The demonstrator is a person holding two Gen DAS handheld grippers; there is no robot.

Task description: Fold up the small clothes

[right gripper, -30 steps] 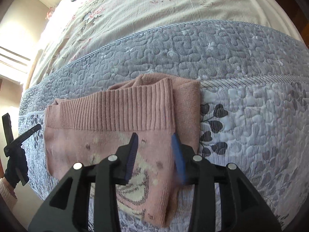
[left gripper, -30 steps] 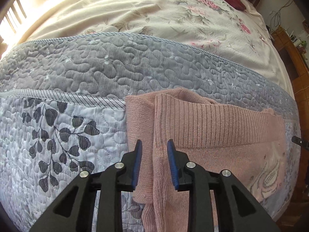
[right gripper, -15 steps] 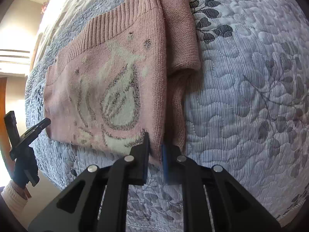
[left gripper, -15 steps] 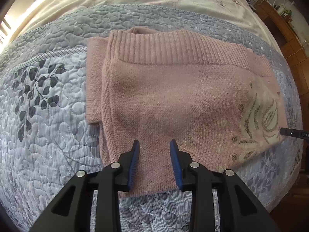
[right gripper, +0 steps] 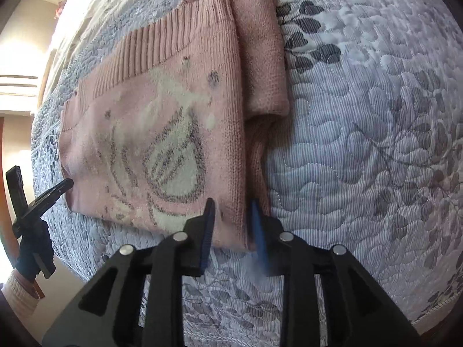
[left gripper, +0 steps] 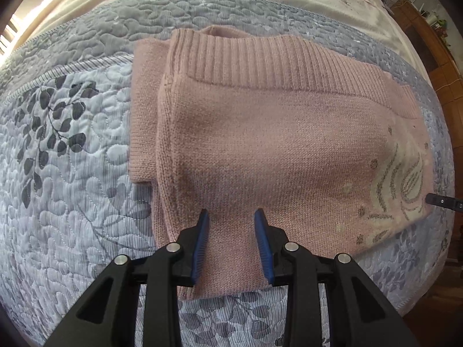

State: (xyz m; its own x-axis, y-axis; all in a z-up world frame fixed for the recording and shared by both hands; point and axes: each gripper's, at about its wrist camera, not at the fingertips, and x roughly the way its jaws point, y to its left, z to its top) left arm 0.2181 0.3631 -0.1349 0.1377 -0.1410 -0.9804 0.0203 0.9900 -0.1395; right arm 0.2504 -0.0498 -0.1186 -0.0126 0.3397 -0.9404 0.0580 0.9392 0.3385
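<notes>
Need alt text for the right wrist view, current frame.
A folded pink knit sweater with a cream and grey pattern lies flat on a grey-blue quilted bedspread, its sleeve tucked along the right edge. The right tool sits open over the sweater's near corner, blue pads either side of the fold. The left tool reaches in at the left edge.

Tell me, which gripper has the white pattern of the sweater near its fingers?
The right gripper: the white pattern lies beside it, whereas the left gripper frames plain pink sweater.
</notes>
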